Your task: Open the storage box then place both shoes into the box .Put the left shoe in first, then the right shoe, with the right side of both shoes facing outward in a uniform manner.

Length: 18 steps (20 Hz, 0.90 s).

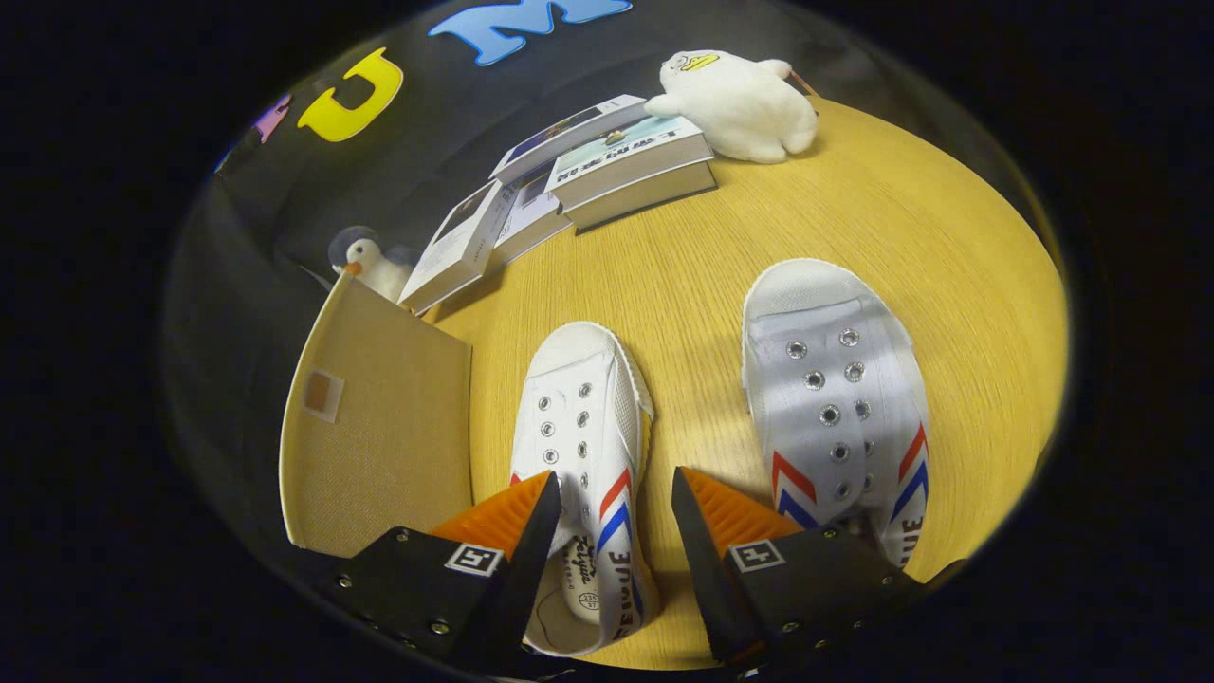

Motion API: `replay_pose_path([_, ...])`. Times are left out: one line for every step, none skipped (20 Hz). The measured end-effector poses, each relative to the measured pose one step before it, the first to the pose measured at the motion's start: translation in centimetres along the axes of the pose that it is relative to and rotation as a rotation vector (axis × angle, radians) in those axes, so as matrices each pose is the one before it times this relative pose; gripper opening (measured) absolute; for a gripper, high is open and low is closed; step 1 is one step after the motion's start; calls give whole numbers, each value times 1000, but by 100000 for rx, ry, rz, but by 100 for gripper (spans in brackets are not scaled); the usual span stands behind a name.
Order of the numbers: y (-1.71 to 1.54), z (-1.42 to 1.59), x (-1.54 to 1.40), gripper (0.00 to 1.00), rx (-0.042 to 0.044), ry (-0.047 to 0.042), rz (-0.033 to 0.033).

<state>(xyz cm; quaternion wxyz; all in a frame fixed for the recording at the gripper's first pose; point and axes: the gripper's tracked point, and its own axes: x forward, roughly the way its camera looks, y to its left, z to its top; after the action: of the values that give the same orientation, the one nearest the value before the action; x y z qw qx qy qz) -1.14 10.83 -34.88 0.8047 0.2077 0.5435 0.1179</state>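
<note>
Two white shoes [835,398] marked "FEIYUE" lie on the table [948,247]; fingers [615,493] spread wide, straddling one, gripping nothing.

Wooden table [854,218]: shoes [835,398], books [626,161], plushies [740,104].

Two shoes side by side on the counter [854,218], toes pointing away. Left shoe [583,417] between the fingers of the hand-held gripper [615,493], jaws spread wide, neither finger clearly touching. Right shoe [835,398] apart, beyond the right finger. Box flap [379,417] upright just left of the left shoe. Behind the flap, penguin toy [365,261]. Books [579,180] stacked farther back. Plush duck [735,100] lying just behind the books.
</note>
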Motion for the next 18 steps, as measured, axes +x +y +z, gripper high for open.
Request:
replay_pose_path([391,-239,388,39,2271,912,1015])
replay_pose_path([-86,31,195,36,1740,-289,-1023])
replay_pose_path([175,11,-94,28,857,844,480])
replay_pose_path([17,78,-243,28,-135,330,390])
replay_pose_path([1,-43,5,28,91,861,630])
replay_pose_path([-614,303,-231,28,-677,-371,-2529])
replay_pose_path([-736,76,2832,15,4487,-888,-556])
replay_pose_path([748,-281,-2779,2,1199,841,181])
replay_pose_path([209,-225,-61,2,817,289,976])
replay_pose_path([176,-156,-306,2,213,894,617])
replay_pose_path([167,107,-201,2,1014,154,289])
replay_pose_path([238,-42,-234,2,203,545,566])
replay_pose_path([414,246,-400,2,636,-833,1063])
replay_pose_path([655,76,-477,2,770,-35,1608])
replay_pose_path([800,430,-571,2,1455,-1000,2007])
replay_pose_path([722,314,-547,2,455,-462,1767])
replay_pose_path([1031,564,-630,2,314,-1140,1992])
replay_pose_path([837,524,-578,2,-174,-1132,1223])
